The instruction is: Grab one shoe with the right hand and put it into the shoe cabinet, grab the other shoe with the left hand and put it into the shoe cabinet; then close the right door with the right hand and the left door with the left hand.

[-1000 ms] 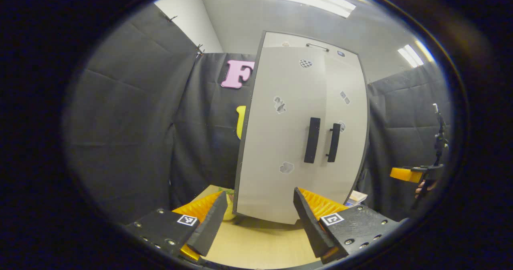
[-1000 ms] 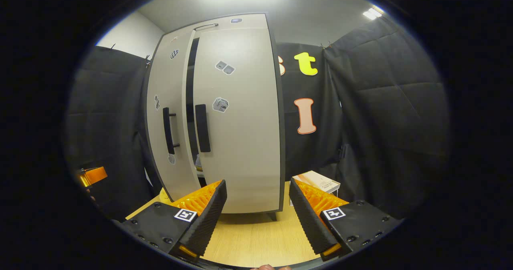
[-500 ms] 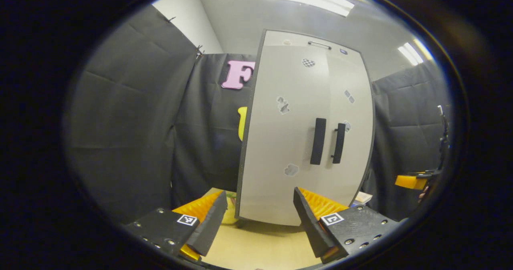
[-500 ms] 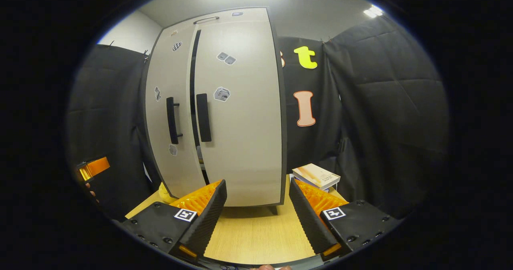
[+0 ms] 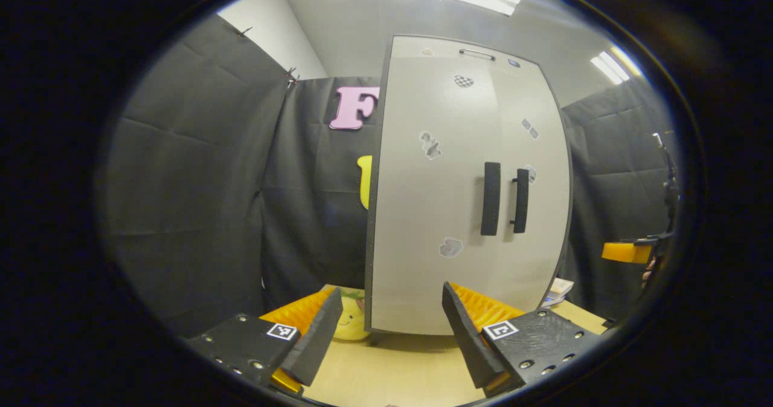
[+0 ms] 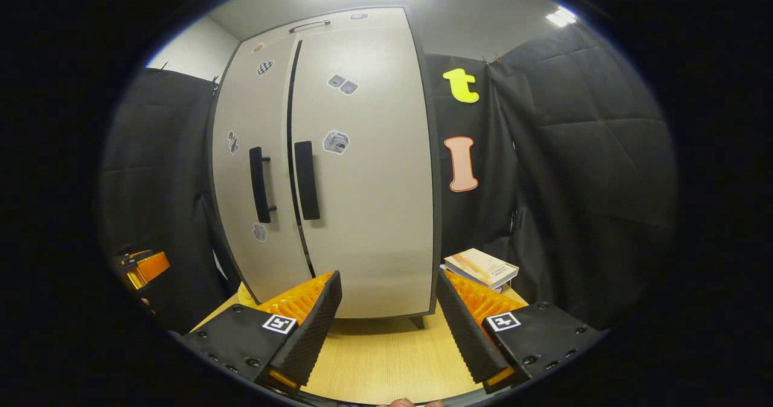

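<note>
With the shoe cabinet [image 6: 326, 165] standing shut ahead, shoes presumably inside it, we hold the left gripper [image 5: 386, 328] and right gripper [image 6: 386, 325] spread and empty before it, judging either door could spring ajar if unlatched.

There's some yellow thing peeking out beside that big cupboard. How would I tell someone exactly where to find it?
Start at the tall pale shoe cabinet with two dark handles, standing on the wooden table. Look down to its bottom left corner in the left gripper view: a small yellow plush toy sits there, half tucked behind the cabinet. Unlike the flat books on the cabinet's other side, it is rounded, yellow and has a stitched smile.
</note>
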A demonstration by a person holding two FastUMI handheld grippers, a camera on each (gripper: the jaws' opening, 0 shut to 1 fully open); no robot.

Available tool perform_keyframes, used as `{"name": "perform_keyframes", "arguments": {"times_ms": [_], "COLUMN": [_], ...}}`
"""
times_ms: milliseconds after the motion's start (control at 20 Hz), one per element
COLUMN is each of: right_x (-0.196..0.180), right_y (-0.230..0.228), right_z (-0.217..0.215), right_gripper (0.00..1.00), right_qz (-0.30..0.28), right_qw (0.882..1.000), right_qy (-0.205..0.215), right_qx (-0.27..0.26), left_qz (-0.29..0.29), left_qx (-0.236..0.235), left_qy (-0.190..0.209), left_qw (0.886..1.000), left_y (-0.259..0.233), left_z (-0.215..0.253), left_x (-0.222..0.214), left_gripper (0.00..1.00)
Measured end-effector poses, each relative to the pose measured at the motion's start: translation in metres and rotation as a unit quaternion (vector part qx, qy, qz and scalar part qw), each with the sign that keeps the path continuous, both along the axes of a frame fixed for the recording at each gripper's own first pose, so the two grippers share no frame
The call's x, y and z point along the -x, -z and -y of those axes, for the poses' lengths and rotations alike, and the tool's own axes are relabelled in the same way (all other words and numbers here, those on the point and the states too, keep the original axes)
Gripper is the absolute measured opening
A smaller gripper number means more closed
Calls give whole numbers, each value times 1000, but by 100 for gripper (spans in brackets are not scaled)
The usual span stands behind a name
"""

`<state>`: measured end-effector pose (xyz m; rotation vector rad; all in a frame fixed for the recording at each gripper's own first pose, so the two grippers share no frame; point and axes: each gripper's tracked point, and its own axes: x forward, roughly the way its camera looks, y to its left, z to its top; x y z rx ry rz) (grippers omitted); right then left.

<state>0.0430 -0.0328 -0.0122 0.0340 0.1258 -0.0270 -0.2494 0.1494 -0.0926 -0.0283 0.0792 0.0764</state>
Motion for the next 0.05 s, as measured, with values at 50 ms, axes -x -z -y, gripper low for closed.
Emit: {"name": "perform_keyframes", "arguments": {"times_ms": [50], "right_x": [0], "right_y": [-2], "right_z": [1], "right_gripper": [98], "right_qz": [2], "right_qw": [1000], "right_qy": [-3], "right_qx": [4], "left_qz": [-2], "left_qx": [5], "left_qy": [-7], "left_qw": [1000], "left_y": [-1], "left_z": [2], "left_x": [0], "left_gripper": [95]}}
